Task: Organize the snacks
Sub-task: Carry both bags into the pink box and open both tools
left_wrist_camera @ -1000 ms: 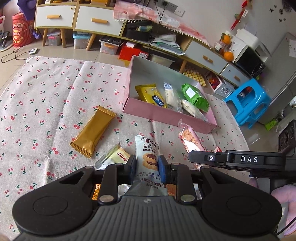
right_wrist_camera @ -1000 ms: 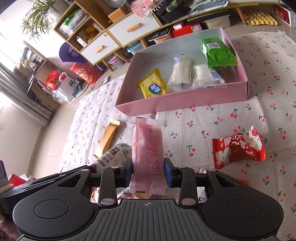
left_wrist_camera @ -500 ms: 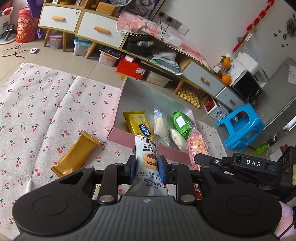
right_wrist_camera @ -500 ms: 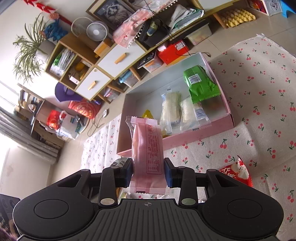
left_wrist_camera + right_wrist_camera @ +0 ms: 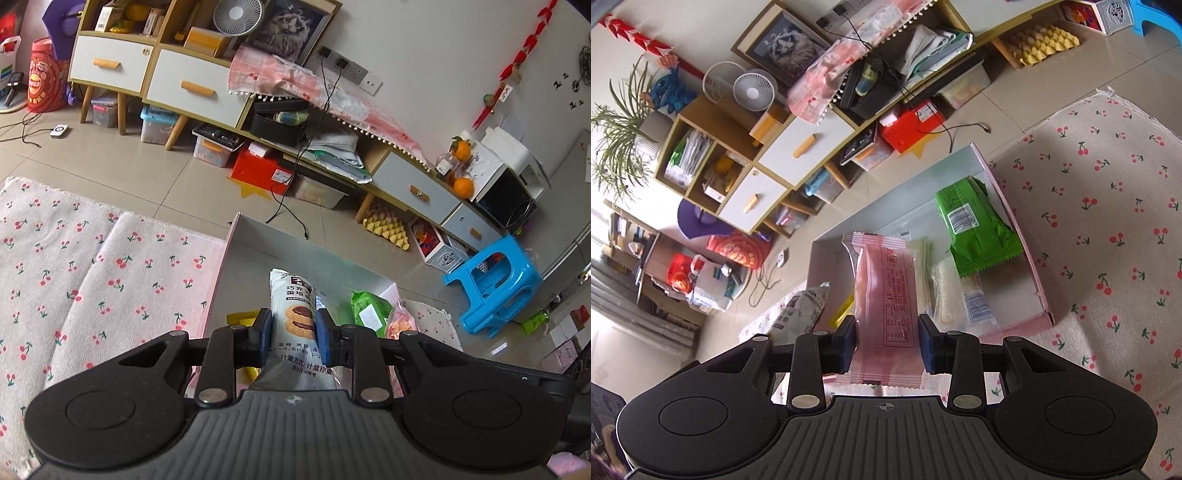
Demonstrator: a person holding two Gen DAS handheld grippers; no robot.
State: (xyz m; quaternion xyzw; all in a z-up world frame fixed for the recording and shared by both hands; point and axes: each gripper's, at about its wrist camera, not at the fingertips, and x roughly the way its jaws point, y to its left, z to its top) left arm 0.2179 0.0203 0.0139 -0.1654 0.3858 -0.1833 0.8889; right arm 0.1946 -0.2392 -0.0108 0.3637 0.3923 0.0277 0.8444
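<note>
My left gripper (image 5: 293, 338) is shut on a grey egg-tart snack packet (image 5: 293, 306), held upright over the near wall of the pink box (image 5: 236, 236). My right gripper (image 5: 888, 343) is shut on a pink snack packet (image 5: 886, 288), which hangs above the same pink box (image 5: 1008, 195). Inside the box lie a green packet (image 5: 977, 229), two clear-wrapped snacks (image 5: 947, 291) and a yellow packet (image 5: 842, 312) that is mostly hidden. In the right wrist view the grey packet (image 5: 799, 308) shows at the left. The green packet (image 5: 369, 308) also appears in the left wrist view.
The box stands on a cherry-print cloth (image 5: 92, 266) spread over a tiled floor. Behind it run low cabinets (image 5: 184, 88) with storage bins and a red box (image 5: 262, 171). A blue stool (image 5: 495, 284) stands to the right. A cable (image 5: 291, 206) trails near the box's far wall.
Both grippers have carried their packets forward from over the cloth to above the pink box. The loose snacks on the cloth have dropped out of view. Neither grip has altered.
</note>
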